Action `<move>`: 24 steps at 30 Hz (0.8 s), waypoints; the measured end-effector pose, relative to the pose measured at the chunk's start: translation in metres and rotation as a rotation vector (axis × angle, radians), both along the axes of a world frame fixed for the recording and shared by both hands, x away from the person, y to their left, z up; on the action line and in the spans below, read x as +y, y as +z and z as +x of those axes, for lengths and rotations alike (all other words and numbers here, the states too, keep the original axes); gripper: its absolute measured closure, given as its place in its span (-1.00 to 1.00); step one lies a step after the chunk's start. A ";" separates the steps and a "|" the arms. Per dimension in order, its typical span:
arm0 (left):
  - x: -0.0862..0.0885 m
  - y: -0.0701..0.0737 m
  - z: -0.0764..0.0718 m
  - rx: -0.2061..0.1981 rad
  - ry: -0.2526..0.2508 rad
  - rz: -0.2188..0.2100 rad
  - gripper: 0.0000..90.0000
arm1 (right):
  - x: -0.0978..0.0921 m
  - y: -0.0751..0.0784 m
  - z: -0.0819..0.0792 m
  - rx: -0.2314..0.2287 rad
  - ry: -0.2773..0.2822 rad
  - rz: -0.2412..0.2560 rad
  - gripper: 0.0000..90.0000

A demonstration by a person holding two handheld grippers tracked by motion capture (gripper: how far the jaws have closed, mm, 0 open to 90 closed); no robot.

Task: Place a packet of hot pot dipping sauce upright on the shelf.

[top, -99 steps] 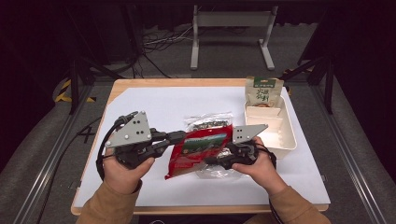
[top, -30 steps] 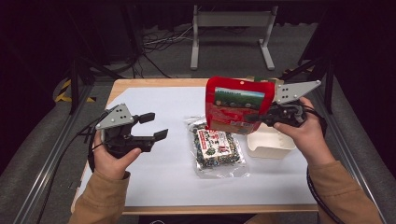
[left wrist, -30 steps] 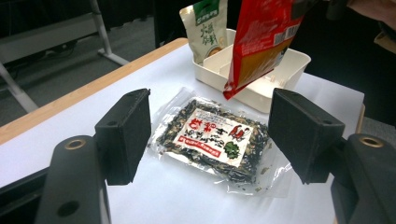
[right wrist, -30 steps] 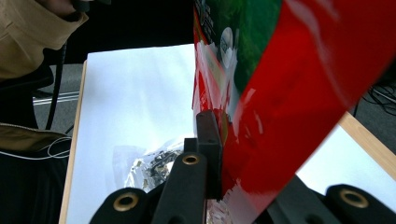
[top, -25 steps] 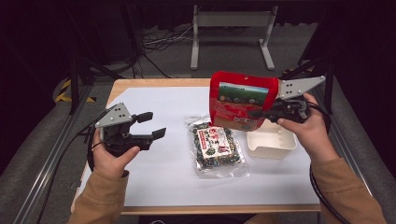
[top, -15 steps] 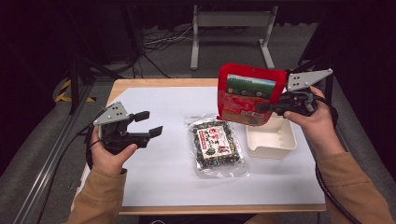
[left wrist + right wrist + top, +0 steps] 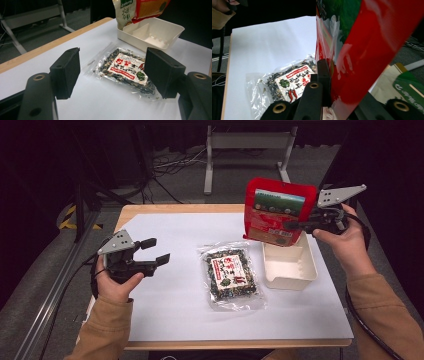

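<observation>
While my right claw point(image 7: 292, 225) stays clamped on the red bag point(image 7: 278, 216) above the white tray point(image 7: 290, 268), a thin edge grip could slip; my left claw point(image 7: 156, 251) gapes empty.

Bare paper point(image 7: 175, 305) beside left tongs point(image 7: 156, 251); clear packet point(image 7: 231, 277) blocks centre.

- Red packet point(image 7: 278, 215), glossy, with green picture panel across the front and tan label below.
- Clear bag point(image 7: 231, 278) of dark, speckled contents, white label with red lettering and green leaf mark.
- Cream-white tray point(image 7: 290, 272).
- White sheet point(image 7: 175, 305) over pale wood table point(image 7: 150, 211).
- Black jaws, grey plates.
</observation>
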State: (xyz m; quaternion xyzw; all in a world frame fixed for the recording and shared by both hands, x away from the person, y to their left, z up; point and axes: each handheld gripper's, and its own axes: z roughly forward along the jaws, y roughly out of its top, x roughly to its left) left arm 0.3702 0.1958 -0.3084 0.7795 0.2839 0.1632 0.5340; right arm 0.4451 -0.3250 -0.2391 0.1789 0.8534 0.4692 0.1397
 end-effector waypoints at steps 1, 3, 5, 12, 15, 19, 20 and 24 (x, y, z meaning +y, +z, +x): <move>0.002 -0.002 0.001 0.004 0.010 0.004 -0.34 | -0.002 0.000 0.002 -0.001 -0.005 -0.001 0.95; 0.003 -0.004 0.003 -0.001 0.016 0.004 -0.34 | -0.005 0.000 0.004 -0.002 -0.015 -0.003 0.95; 0.004 -0.006 0.004 -0.001 0.019 0.006 -0.34 | -0.008 -0.001 0.006 -0.005 -0.021 -0.004 0.95; 0.008 -0.012 0.007 0.001 0.037 0.007 -0.34 | -0.019 -0.003 0.015 0.002 -0.045 -0.008 0.95; 0.010 -0.014 0.009 0.003 0.044 0.001 -0.34 | -0.025 -0.005 0.019 0.008 -0.062 -0.012 0.95; 0.012 -0.017 0.011 0.001 0.052 -0.002 -0.35 | -0.032 -0.009 0.025 0.017 -0.085 -0.024 0.95; 0.012 -0.018 0.011 0.002 0.053 -0.006 -0.35 | -0.034 -0.010 0.026 0.018 -0.091 -0.026 0.95; 0.014 -0.018 0.012 0.007 0.057 -0.009 -0.35 | -0.040 -0.015 0.030 0.030 -0.116 -0.032 0.95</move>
